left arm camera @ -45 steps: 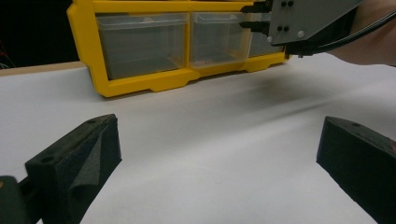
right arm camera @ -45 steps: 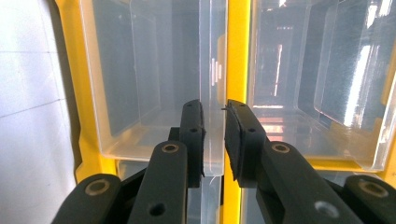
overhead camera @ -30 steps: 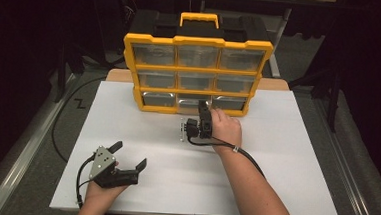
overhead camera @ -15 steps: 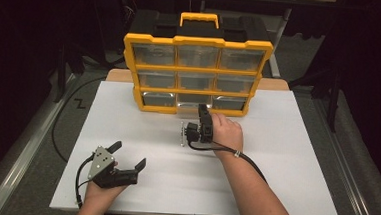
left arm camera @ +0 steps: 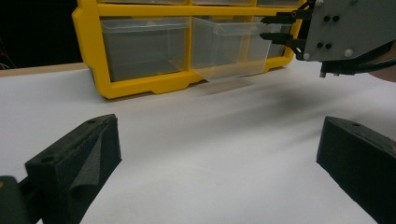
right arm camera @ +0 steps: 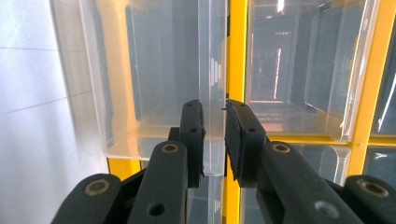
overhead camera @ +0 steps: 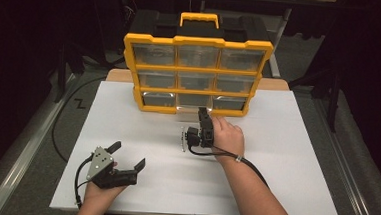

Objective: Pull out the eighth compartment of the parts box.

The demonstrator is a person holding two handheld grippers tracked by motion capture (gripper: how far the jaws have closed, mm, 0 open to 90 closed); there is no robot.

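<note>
The right claw (overhead camera: pixel 201 113) stands at the front of the yellow organizer (overhead camera: pixel 197 63), at its bottom row. Its jaws are closed onto the front wall of the clear drawer (left arm camera: pixel 231 49) in the middle of that row — one pad (right arm camera: pixel 192 135) inside the wall, the other outside. The drawer projects partway out of the organizer's front, its base just above the white surface (overhead camera: pixel 275 158). The right hand (overhead camera: pixel 227 136) grips the claw body on the side away from the organizer.

The left claw (overhead camera: pixel 125 156) rests well in front of the organizer, toward its left end, held by the left hand (overhead camera: pixel 101 187). Its jaws stand wide apart — nothing lies between them, and they touch no object.
</note>
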